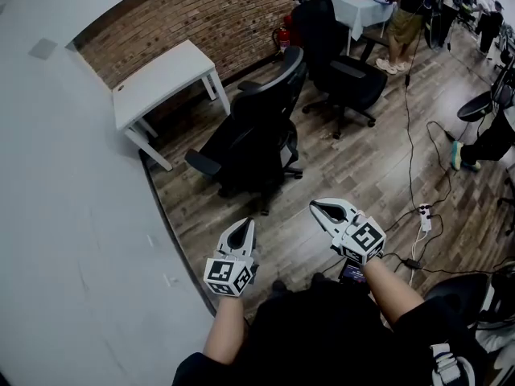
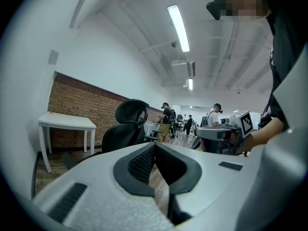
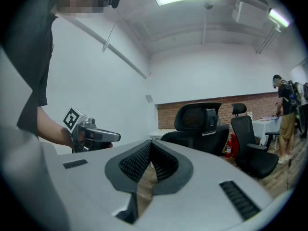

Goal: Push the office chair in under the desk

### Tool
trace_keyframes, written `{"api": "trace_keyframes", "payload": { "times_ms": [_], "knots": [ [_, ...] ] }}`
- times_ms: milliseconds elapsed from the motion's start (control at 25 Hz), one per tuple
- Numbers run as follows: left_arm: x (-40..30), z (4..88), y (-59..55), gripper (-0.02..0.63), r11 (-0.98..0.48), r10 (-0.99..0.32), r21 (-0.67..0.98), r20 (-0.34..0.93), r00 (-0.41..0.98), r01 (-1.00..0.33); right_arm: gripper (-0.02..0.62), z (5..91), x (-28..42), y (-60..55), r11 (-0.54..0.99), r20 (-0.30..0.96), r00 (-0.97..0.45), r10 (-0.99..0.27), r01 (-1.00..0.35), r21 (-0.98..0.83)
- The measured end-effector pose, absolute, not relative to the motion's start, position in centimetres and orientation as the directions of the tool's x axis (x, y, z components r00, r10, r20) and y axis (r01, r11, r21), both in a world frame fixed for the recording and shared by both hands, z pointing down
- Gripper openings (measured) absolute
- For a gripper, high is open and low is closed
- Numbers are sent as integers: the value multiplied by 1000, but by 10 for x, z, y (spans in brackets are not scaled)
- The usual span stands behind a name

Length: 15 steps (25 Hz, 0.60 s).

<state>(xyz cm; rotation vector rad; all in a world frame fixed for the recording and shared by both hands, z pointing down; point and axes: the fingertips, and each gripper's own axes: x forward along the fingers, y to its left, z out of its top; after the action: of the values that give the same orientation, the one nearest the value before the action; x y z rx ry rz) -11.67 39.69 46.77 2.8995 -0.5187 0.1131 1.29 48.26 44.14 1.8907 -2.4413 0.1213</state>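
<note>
A black office chair (image 1: 257, 131) with a headrest stands on the wood floor, turned away from the small white desk (image 1: 161, 79) by the brick wall and a step out from it. The same chair (image 2: 126, 126) and desk (image 2: 67, 122) show in the left gripper view, and the chair (image 3: 202, 126) again in the right gripper view. My left gripper (image 1: 241, 230) and right gripper (image 1: 322, 209) hover side by side short of the chair, touching nothing. Both are shut and empty.
A second black chair (image 1: 342, 59) stands behind the first, with a red extinguisher (image 1: 282, 37) by the wall. Cables and a power strip (image 1: 424, 218) lie on the floor at right. People stand near a covered table (image 1: 358, 2) at the back.
</note>
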Motion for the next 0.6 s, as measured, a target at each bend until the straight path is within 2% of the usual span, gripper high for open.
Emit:
{"api": "trace_keyframes", "payload": {
  "times_ms": [600],
  "knots": [
    [-84,465,402,15,-914,-363,144,127,923,-379,6,436,65,500,243,58,-245,-968,-970,-28]
  ]
}}
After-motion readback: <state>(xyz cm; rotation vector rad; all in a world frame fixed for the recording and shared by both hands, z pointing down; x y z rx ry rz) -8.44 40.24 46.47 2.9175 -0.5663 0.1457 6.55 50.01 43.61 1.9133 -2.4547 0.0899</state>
